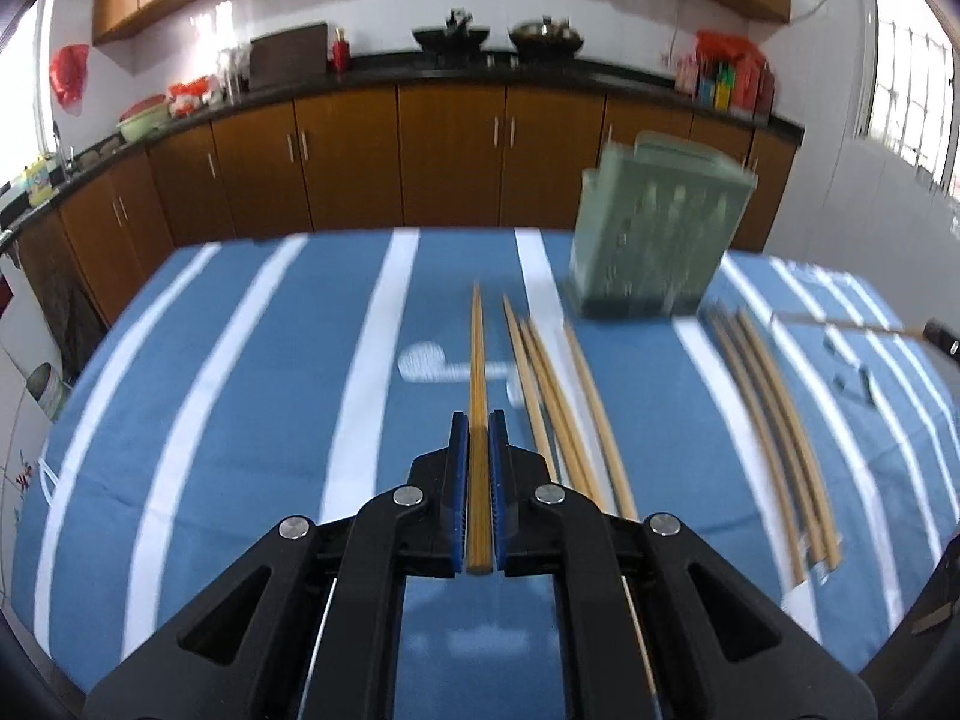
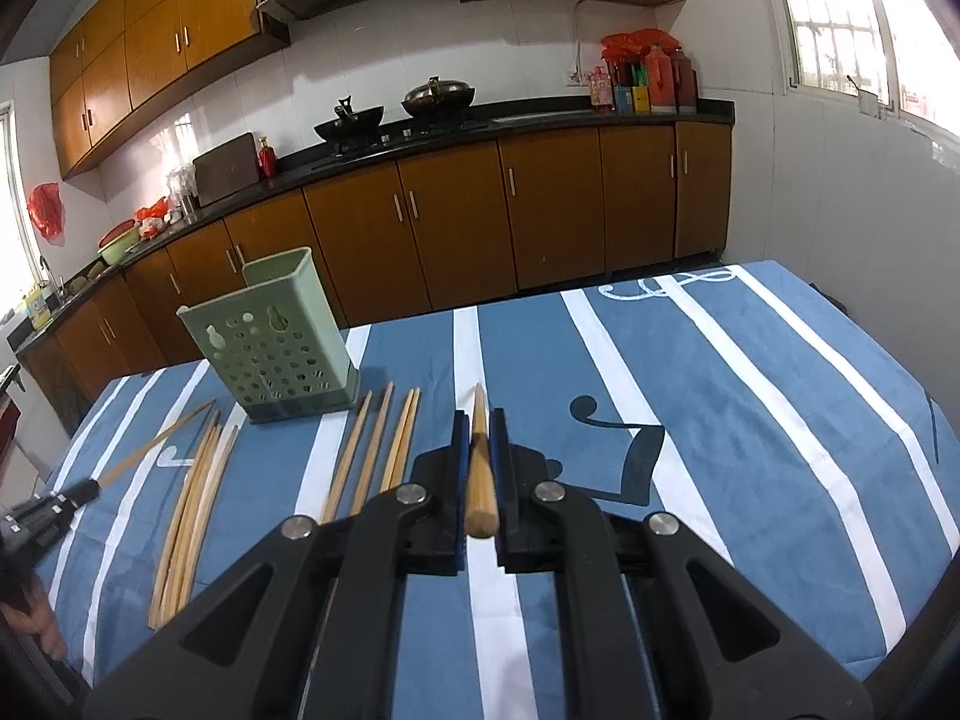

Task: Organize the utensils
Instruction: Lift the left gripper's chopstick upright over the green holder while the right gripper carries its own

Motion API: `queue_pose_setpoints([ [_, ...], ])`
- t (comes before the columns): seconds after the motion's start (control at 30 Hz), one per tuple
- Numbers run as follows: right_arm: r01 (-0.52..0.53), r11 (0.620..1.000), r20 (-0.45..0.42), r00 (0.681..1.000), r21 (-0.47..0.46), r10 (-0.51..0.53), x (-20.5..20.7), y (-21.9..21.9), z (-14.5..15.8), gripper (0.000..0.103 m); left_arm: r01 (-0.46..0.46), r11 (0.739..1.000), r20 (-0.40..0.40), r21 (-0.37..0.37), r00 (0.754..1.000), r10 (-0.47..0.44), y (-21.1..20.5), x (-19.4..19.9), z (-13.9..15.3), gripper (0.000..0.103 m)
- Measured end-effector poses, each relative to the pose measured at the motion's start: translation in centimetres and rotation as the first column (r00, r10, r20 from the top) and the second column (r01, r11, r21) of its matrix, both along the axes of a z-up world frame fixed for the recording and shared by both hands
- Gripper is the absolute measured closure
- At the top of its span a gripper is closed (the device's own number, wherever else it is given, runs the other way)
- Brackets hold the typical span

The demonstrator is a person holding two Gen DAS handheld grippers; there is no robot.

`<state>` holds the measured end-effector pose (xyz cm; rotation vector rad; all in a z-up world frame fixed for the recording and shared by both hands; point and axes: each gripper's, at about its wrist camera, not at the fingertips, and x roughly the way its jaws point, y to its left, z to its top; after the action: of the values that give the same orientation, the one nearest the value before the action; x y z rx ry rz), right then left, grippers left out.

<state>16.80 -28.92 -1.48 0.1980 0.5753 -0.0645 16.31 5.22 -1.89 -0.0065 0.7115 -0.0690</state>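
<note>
My left gripper point(image 1: 478, 420) is shut on a bamboo chopstick point(image 1: 477, 348) that points away over the blue striped tablecloth point(image 1: 270, 396). To its right lie several loose chopsticks point(image 1: 552, 396), and a second bundle point(image 1: 774, 432) lies further right. A blurred green perforated utensil holder point(image 1: 654, 234) stands behind them. My right gripper point(image 2: 478, 420) is shut on another chopstick point(image 2: 480, 480), thick end toward the camera. In the right wrist view the holder point(image 2: 270, 342) stands at the left, with loose chopsticks point(image 2: 372, 444) before it, and the left gripper point(image 2: 90, 487) with its stick point(image 2: 156, 444) sits at the left edge.
Brown kitchen cabinets point(image 2: 456, 228) and a dark counter with woks point(image 2: 438, 96) run behind the table. The table's far edge point(image 1: 360, 234) lies just past the holder. The cloth to the right of my right gripper point(image 2: 750, 420) carries only its printed pattern.
</note>
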Motion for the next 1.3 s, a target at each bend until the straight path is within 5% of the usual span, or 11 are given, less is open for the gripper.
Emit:
queue_pose_setpoints([
  [0.4,0.008,1.000,0.090,0.996,0.002,-0.008,-0.5,-0.3,2.9,0.095,-0.036,0.996,0.190,-0.077,0.980,0.050,1.3,-0.6,6.7,0.096],
  [0.77,0.004,1.000,0.149,0.989,-0.018,-0.001,0.1,-0.6,5.4,0.096,-0.052,0.997,0.243,-0.061,0.968,0.065,1.6,0.8,9.5,0.096],
  [1.13,-0.075,0.997,0.365,0.929,0.022,0.062,0.8,0.0,16.7,0.096,0.009,0.994,0.407,-0.108,0.912,0.036,0.4,2.1,18.5,0.096],
  [1.3,-0.131,0.991,0.419,0.901,0.022,0.110,2.4,1.9,19.2,0.096,0.068,0.985,0.435,-0.158,0.901,0.007,-1.5,3.0,20.5,0.096],
])
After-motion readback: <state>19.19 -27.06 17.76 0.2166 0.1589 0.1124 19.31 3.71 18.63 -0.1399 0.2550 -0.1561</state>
